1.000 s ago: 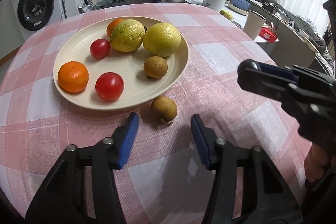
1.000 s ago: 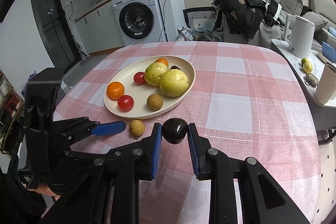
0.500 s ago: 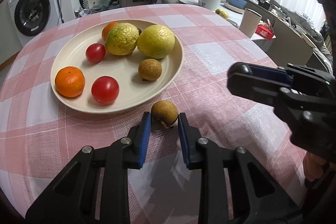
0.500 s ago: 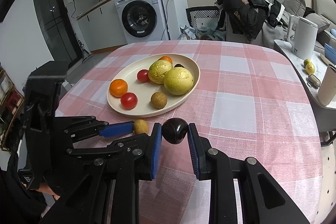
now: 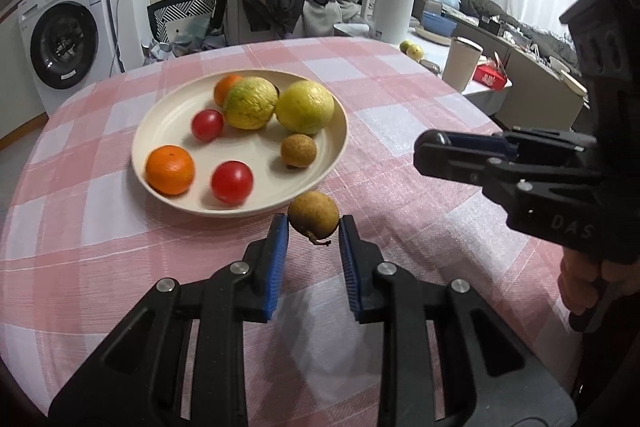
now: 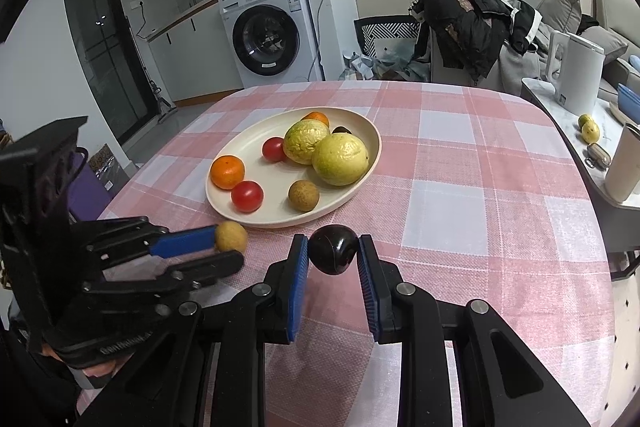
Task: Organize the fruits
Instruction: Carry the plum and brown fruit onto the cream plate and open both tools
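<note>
A cream plate on the pink checked table holds two yellow-green citrus fruits, two red tomatoes, two oranges and a small brown fruit. My left gripper is shut on a second small brown fruit, held above the cloth just in front of the plate's near rim. My right gripper is shut on a dark round fruit to the right of it, also near the plate's rim; it shows in the left wrist view.
A white kettle, a beige cup and two small yellow fruits stand on a side counter to the right of the table. A chair heaped with clothes and a washing machine stand behind the table.
My left gripper moved forward, shut on the brown fruit that lay on the cloth and lifted it. My right gripper kept its hold on the dark fruit.
</note>
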{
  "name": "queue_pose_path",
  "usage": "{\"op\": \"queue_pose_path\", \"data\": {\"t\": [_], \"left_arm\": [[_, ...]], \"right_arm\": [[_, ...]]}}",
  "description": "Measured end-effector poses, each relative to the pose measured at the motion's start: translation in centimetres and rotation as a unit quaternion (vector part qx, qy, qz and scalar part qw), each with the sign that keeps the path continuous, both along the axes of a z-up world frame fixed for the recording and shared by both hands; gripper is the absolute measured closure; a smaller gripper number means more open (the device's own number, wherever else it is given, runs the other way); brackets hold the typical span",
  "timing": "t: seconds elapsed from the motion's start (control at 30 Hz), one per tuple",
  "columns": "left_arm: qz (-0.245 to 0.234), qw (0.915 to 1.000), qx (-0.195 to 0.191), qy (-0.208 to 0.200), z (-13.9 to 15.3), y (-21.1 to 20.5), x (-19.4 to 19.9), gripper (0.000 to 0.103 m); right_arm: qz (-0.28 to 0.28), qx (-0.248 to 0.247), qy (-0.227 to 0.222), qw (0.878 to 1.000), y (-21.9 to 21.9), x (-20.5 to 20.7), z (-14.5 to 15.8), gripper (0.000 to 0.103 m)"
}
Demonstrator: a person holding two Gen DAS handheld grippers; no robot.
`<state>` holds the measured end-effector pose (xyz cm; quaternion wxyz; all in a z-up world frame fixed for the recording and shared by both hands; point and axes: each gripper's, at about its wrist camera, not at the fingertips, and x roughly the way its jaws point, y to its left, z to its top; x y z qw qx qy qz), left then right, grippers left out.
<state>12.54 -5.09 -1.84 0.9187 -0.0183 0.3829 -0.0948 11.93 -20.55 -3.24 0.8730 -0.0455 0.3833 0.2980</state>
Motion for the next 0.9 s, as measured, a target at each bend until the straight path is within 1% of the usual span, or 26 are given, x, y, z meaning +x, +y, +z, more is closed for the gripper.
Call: {"op": "queue_pose_path", "data": {"t": [0.2, 0.33, 0.47, 0.63, 0.9], "left_arm": [[0.015, 0.9997, 0.000, -0.022, 1.4, 1.8, -1.2, 0.080], [0.024, 0.9993, -0.004, -0.028, 2.0, 3.1, -1.5, 0.080], [0.033, 0.9988, 0.001, -0.035, 2.5, 4.2, -1.5, 0.080], [0.043, 0.9983, 0.001, -0.040, 2.9, 5.2, -0.8, 0.080], [0.046, 0.9978, -0.001, -0.047, 3.4, 5.7, 0.7, 0.080]], "right_arm": [[0.009, 0.006, -0.002, 1.000, 0.3, -0.2, 0.1, 0.077], [0.012, 0.019, -0.015, 1.000, 0.5, -0.6, 0.3, 0.077], [0.013, 0.031, -0.027, 0.999, 0.7, -1.0, 0.7, 0.077], [0.017, 0.033, -0.034, 0.999, 1.3, -1.0, 1.0, 0.077], [0.022, 0.026, -0.037, 0.999, 2.7, -0.3, 1.2, 0.077]]}}
